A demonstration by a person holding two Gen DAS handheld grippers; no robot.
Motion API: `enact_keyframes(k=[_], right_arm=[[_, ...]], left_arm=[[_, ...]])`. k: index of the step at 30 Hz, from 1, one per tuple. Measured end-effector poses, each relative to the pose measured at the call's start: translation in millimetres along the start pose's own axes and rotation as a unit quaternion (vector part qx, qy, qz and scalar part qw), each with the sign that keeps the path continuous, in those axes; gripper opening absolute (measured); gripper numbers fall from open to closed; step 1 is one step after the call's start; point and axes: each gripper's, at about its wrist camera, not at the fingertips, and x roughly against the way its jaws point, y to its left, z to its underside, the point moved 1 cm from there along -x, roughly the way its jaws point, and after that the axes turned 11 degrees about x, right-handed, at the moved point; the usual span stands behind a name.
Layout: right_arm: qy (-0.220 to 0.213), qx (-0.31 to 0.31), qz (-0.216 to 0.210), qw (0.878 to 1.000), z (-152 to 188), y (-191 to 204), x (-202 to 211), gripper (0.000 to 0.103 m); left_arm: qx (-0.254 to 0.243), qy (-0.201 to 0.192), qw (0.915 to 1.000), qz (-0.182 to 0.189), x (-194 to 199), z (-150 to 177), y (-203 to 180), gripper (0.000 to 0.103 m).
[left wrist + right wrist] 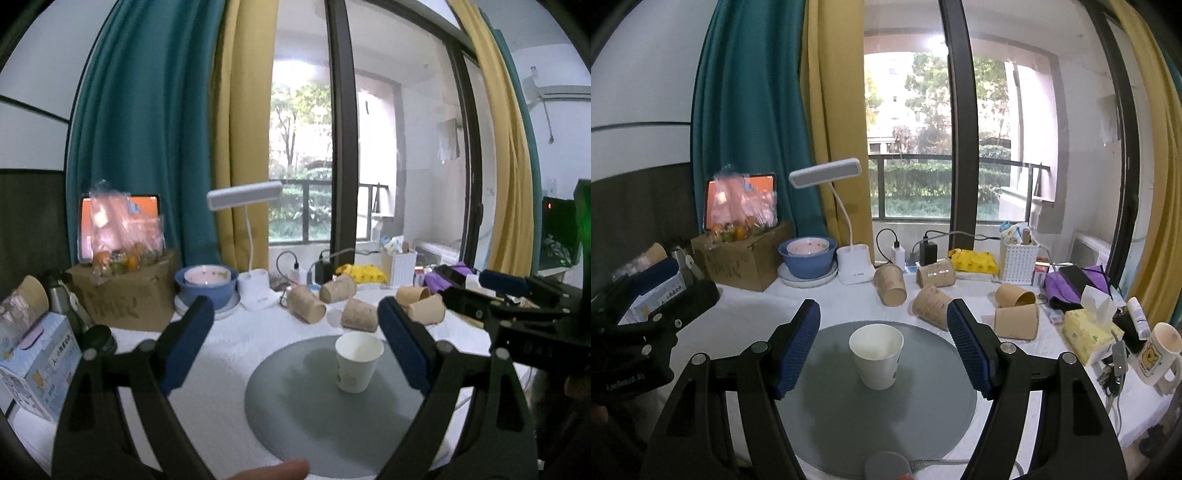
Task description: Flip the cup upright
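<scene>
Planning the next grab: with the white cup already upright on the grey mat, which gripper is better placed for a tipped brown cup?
Probably right: the right gripper is open, and the brown cups lie just beyond its right finger.

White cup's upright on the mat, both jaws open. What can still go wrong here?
1. The white paper cup stands free between the right gripper jaws; a forward nudge could tip it.
2. The left gripper hangs close too, so either could clip the rim.
3. Brown paper cups lie beyond the grey mat; overreach may scatter them.

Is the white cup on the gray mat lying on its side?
No, the white cup stands upright on the gray mat, mouth open upward.
</scene>
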Motion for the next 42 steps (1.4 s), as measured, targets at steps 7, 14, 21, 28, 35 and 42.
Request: enact_keyframes(k=[7, 14, 21, 28, 35, 42], right_arm=[[-0.012, -0.005, -0.005, 1.000, -2.0, -3.4, 10.7, 0.074], [-0.017, -0.007, -0.005, 1.000, -3.0, -4.7, 15.2, 0.074], [-0.018, -0.006, -0.008, 1.000, -4.0, -3.0, 16.2, 0.074], [-0.017, -0.005, -0.009, 1.000, -5.3, -0.5, 16.1, 0.074], [-0.018, -0.004, -0.011, 1.000, -5.7, 1.1, 15.8, 0.074], [-0.017, -0.005, -0.014, 1.000, -6.5, 2.1, 15.9, 0.074]], left_arm=[[0.009, -0.009, 0.9999, 0.004, 8.4, -6.6, -2.3, 0.091], [0.006, -0.011, 0.9999, 0.008, 8.6, -8.2, -5.4, 0.091], [0.008, -0.011, 0.9999, 0.009, 9.1, -8.1, -4.3, 0.091], [0.014, -0.014, 0.9997, 0.013, 11.1, -8.1, -1.4, 0.091], [0.015, -0.014, 0.9997, 0.015, 11.7, -8.1, -0.8, 0.091], [0.021, -0.021, 0.9994, 0.017, 18.3, -6.9, -1.8, 0.091]])
